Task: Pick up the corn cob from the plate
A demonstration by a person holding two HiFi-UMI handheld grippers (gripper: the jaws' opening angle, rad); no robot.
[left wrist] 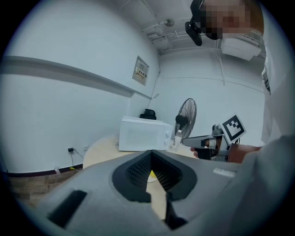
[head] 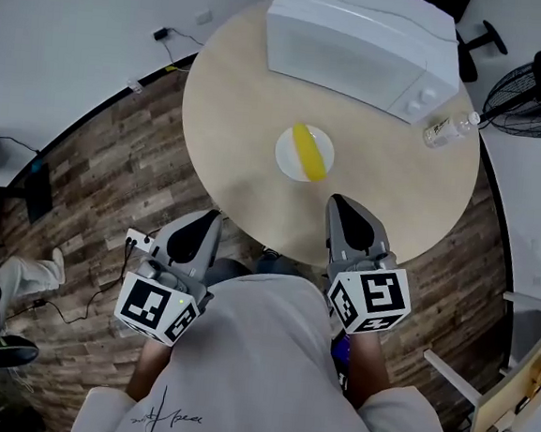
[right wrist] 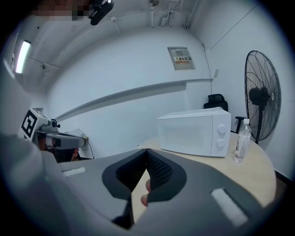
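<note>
Lying on the plate (head: 290, 156) at mid-frame, the corn (head: 310, 154) is untouched. Lower down, the left gripper (head: 216, 214) and right gripper (head: 334, 200) are both closed, empty.

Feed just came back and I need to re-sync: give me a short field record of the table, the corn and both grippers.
surface: round pale wooden table
corn: yellow corn cob on small white round plate, untouched
other items: white microwave, clear plastic bottle
left gripper: fingers together, empty, at near table edge
right gripper: fingers together, empty, nearer the plate
</note>
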